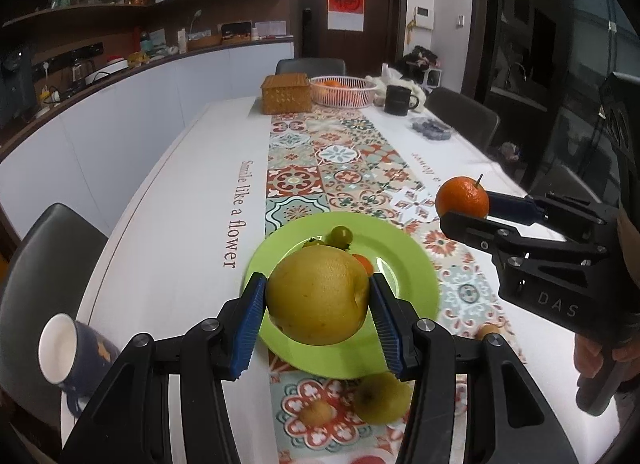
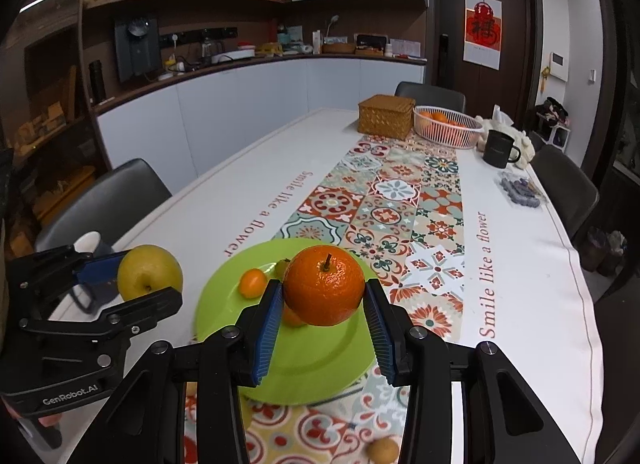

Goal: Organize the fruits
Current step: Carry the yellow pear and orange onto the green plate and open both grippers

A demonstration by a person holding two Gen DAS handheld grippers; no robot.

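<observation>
My left gripper (image 1: 318,300) is shut on a yellow pear (image 1: 318,296) and holds it above the near side of a green plate (image 1: 412,272). My right gripper (image 2: 322,298) is shut on an orange with a stem (image 2: 324,284), held above the same plate (image 2: 320,364). The plate holds a green grape-like fruit (image 1: 341,235) and small orange fruits (image 2: 253,283). Each gripper shows in the other's view: the right one with the orange (image 1: 462,196), the left one with the pear (image 2: 149,272).
Another yellow pear (image 1: 380,400) and a small brown fruit (image 1: 318,412) lie on the patterned runner near me. A dark mug (image 1: 76,352) stands at the left. At the far end are a wicker box (image 1: 286,93), a white basket of oranges (image 1: 342,91) and a black mug (image 1: 398,100).
</observation>
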